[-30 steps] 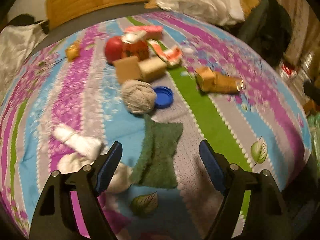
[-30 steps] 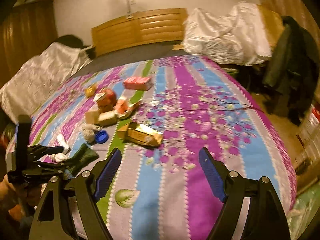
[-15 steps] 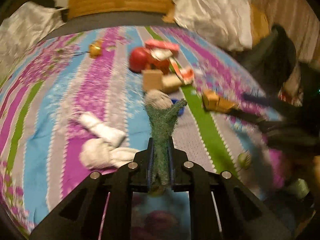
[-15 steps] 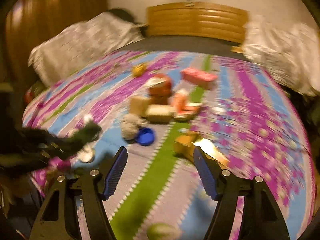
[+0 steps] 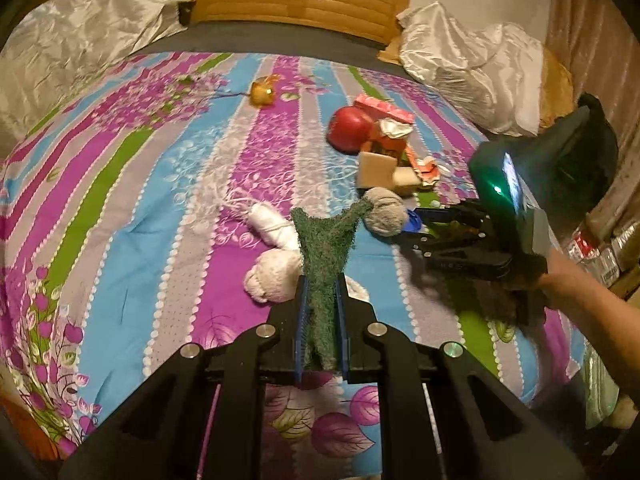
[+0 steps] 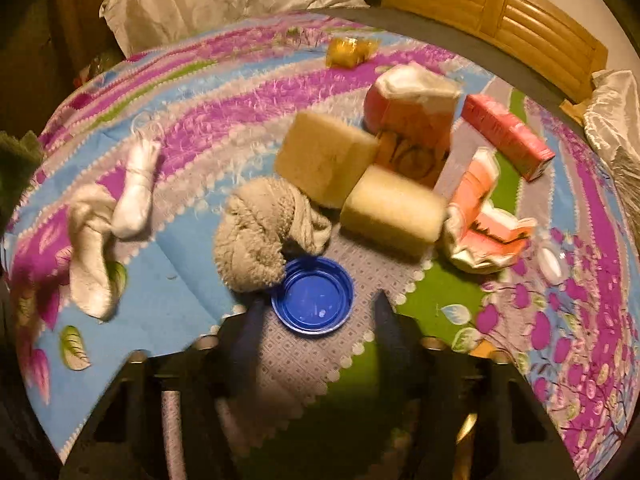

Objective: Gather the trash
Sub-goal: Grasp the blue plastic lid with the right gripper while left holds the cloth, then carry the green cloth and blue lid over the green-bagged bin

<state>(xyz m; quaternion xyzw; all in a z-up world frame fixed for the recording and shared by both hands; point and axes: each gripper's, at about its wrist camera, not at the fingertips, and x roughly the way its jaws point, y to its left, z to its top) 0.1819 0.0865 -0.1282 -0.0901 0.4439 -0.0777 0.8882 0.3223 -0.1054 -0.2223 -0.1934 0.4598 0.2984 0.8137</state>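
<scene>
My left gripper [image 5: 320,292] is shut on a green fuzzy cloth [image 5: 324,248] and holds it above the striped bedspread [image 5: 120,220]. In the right wrist view a round blue lid [image 6: 313,300] lies open side up on the bed. My right gripper [image 6: 316,312] points down at it, its blurred fingers on either side. The jaws are closing and the pads stand just clear of the lid. The left wrist view shows the right gripper [image 5: 416,224] in a person's hand, low beside the grey sock ball [image 5: 386,216].
Touching the lid's far edge is the grey sock ball [image 6: 260,232]. Behind it lie two tan sponges [image 6: 324,156], a red snack bag [image 6: 412,108], a pink carton [image 6: 506,136], a torn pink wrapper [image 6: 484,224] and a golden wrapper [image 6: 348,52]. White socks [image 6: 112,216] lie left.
The left gripper shut on the green cloth and lifted it off the bed. The right gripper swung left and down over the blue lid, and its jaws narrowed.
</scene>
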